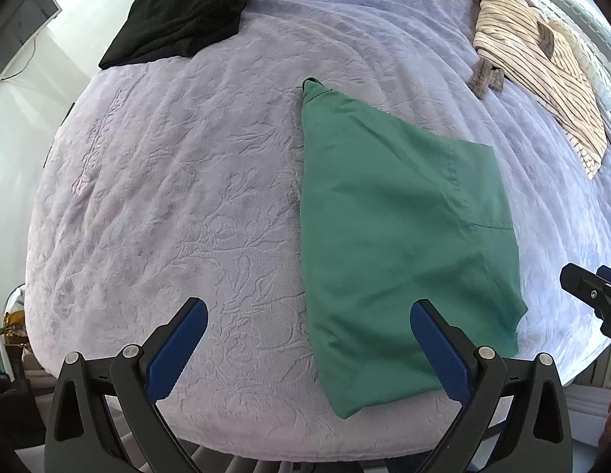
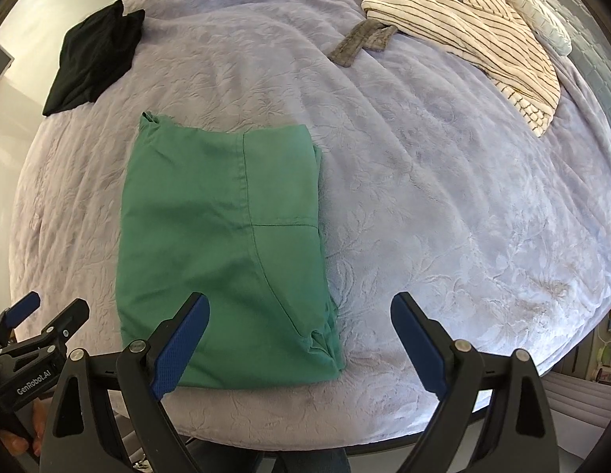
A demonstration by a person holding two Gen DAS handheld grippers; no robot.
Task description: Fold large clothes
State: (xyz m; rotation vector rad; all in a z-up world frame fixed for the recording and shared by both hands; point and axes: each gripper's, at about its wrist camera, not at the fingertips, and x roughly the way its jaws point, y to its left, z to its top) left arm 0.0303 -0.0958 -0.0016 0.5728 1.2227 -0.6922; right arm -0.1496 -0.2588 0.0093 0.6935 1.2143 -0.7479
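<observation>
Green garment (image 2: 222, 244): lay folded lengthwise, flat, at the bed's (image 2: 443, 205) near edge.
Left gripper (image 1: 309, 349): jaws wide, empty, over its near end.
Right gripper (image 2: 299, 341): jaws wide, empty, alongside.
Next fold: likely end to end; pinching both near corners through every layer looked wise.
Elsewhere: black clothes (image 2: 94, 61), striped robe (image 2: 475, 25) at far edge.

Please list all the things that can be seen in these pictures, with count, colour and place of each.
green garment: one, green, folded, near edge of the bed
black garment: one, black, folded, far left of the bed
striped garment: one, cream with dark stripes and grey trim, far right, unfolded
bed cover: one, pale lilac, embossed with leaves, under all the clothes
left tongs: one, black with blue pads, open, above the near edge
right tongs: one, same colours, open, holding nothing
</observation>
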